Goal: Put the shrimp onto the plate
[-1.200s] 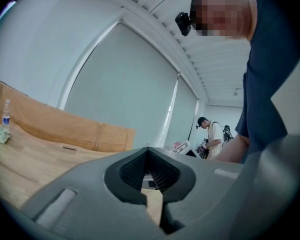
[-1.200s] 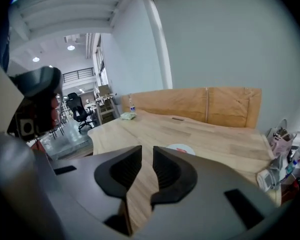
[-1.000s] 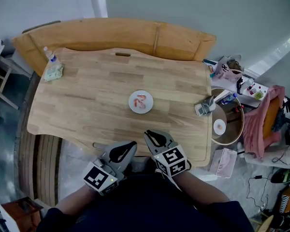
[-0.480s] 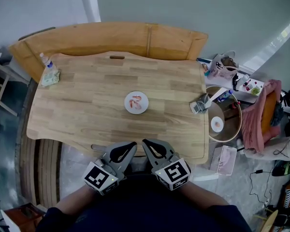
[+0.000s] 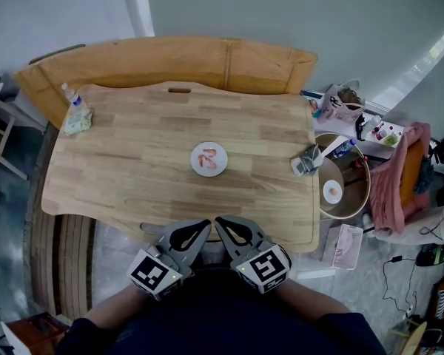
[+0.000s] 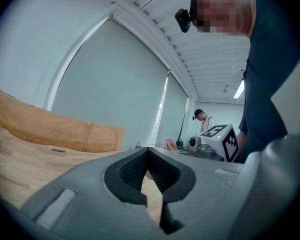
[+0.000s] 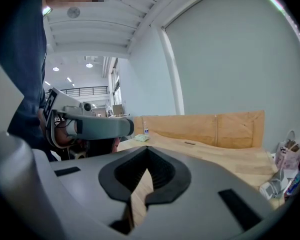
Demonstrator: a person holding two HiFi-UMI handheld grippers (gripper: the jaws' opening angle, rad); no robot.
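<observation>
Shrimp (image 5: 210, 157) lies on the white plate (image 5: 194, 163), near the middle of the wooden table (image 5: 133, 154). Left gripper (image 5: 204, 225) and right gripper (image 5: 220, 222) are side by side at the table's near edge, close to the person's body and well apart from the plate. On each of the 2 grippers, the jaws are closed tip to tip with nothing between them. Bottle (image 5: 71, 93) and crumpled cloth (image 5: 78, 120) are at the table's far left corner.

We see a pale wood-grain surface (image 5: 133, 154), a white plate (image 5: 195, 161) with pink-orange shrimp (image 5: 207, 156), and the grey left claw (image 5: 204, 225) and right claw (image 5: 219, 221), each with a black-and-white marker cube (image 5: 155, 274).
</observation>
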